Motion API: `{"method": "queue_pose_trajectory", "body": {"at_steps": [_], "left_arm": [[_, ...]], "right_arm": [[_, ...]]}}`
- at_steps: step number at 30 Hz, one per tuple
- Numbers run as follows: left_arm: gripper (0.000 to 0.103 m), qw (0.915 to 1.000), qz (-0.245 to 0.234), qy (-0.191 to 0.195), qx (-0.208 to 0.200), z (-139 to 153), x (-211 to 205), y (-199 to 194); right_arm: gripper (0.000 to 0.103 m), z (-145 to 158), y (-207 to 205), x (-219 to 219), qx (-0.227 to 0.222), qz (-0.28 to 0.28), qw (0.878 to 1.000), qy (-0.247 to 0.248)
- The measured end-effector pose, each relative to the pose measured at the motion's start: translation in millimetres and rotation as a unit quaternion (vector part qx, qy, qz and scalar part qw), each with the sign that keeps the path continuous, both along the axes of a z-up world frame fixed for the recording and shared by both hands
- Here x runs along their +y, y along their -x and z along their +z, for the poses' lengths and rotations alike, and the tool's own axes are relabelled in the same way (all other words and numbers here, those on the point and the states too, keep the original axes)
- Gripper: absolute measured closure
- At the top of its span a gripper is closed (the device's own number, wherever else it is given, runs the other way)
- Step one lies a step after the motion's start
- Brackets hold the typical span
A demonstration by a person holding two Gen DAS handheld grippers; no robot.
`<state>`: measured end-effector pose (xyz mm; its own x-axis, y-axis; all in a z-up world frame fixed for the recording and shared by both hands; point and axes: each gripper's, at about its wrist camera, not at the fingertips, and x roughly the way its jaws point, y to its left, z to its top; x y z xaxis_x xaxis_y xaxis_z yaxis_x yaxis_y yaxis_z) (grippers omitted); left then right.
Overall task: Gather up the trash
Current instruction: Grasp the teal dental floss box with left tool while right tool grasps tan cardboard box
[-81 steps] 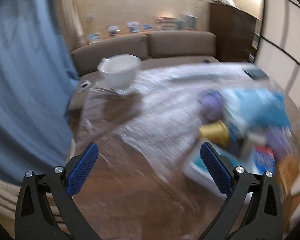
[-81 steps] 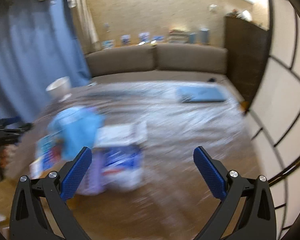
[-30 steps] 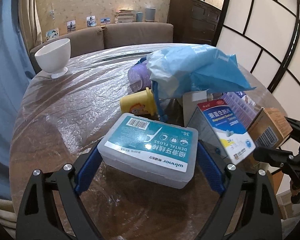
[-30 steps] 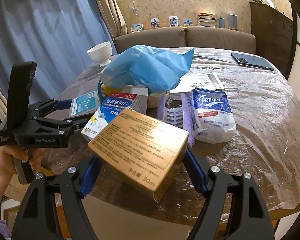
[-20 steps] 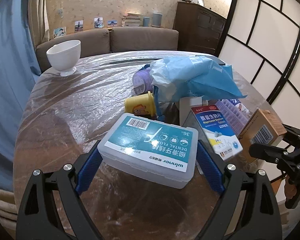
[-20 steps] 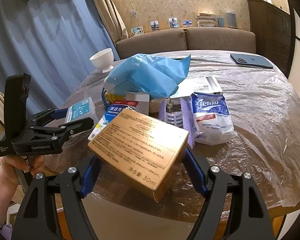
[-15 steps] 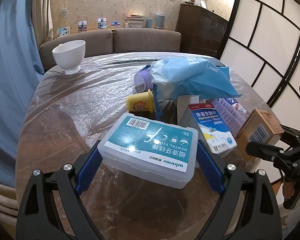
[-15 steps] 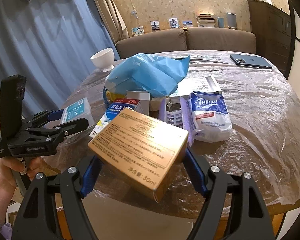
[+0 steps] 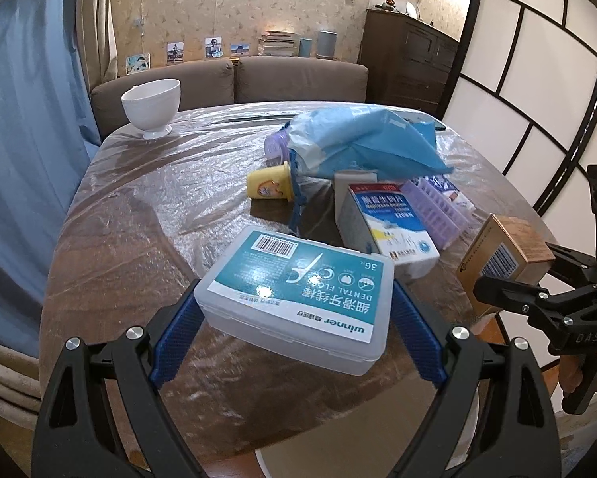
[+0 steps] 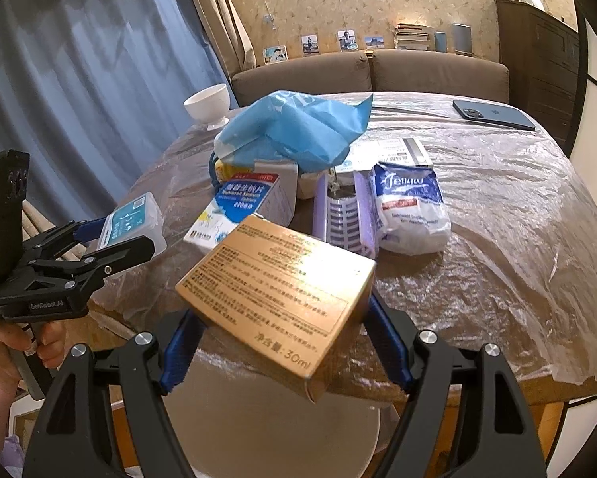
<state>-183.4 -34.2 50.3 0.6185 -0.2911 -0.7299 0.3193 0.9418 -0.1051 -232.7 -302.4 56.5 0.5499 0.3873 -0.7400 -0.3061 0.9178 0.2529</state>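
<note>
Left wrist view: your left tool (image 9: 294, 318) clamps the dental floss box (image 9: 298, 292) between its blue pads, above the near edge of the plastic-covered tabletop (image 9: 147, 215). Beyond lie a yellow cup (image 9: 269, 186), a blue bag (image 9: 362, 143) and a medicine carton (image 9: 390, 223).

Right wrist view: your right tool (image 10: 282, 334) grips the gold carton (image 10: 278, 298), tilted, out past the tabletop's rim. A white packet (image 10: 410, 211), lilac tray (image 10: 344, 219) and phone (image 10: 493, 114) rest on the tabletop.
</note>
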Motion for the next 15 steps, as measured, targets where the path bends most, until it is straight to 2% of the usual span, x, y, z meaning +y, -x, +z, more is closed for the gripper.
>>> {"method": "queue_pose_trajectory", "body": {"at_steps": [15], "left_arm": [[0.012,0.9998,-0.021,0.001,0.000,9.9,-13.1,34.0]], "right_arm": [[0.028,1.2,23.6,-0.1,0.009,0.024,1.000,0.010]]}}
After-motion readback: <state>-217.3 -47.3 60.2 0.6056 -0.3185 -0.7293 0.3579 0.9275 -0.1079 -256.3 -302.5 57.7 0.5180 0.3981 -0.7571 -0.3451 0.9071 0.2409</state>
